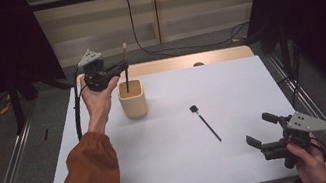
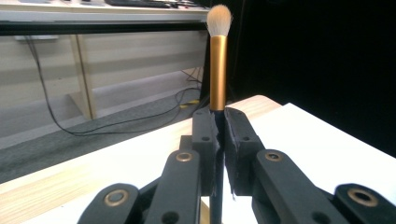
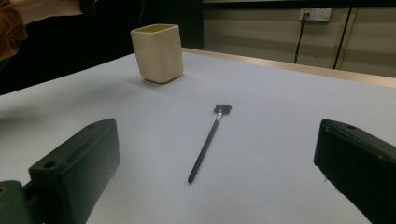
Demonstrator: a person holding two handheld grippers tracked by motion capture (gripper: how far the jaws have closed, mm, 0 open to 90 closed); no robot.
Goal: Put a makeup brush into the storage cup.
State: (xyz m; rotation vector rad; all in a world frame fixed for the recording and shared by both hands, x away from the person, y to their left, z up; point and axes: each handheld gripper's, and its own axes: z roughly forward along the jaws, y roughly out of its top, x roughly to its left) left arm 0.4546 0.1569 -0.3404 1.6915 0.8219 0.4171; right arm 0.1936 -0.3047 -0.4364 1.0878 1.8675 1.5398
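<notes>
A makeup brush [image 1: 125,67] with a black handle, gold ferrule [image 2: 217,72] and pale bristles stands upright, its lower end inside a cream cup [image 1: 132,98]. My left gripper [image 1: 122,67] is shut on the brush's handle above the cup, and the same gripper [image 2: 218,140] grips just under the ferrule. A thin black brush with a small flat head [image 1: 205,123] lies flat on the white table [image 1: 231,84], also seen as the thin brush [image 3: 208,142] in front of the cup [image 3: 157,52]. My right gripper [image 1: 264,130] is open above the table's near right, its jaws wide apart [image 3: 215,172].
The table's wooden far edge [image 1: 166,64] shows behind the white sheet. Cables [image 1: 183,47] run over the grey floor beyond it. Metal rails [image 1: 5,170] flank the table on both sides. A person's forearm in an orange sleeve [image 1: 88,181] reaches over the left side.
</notes>
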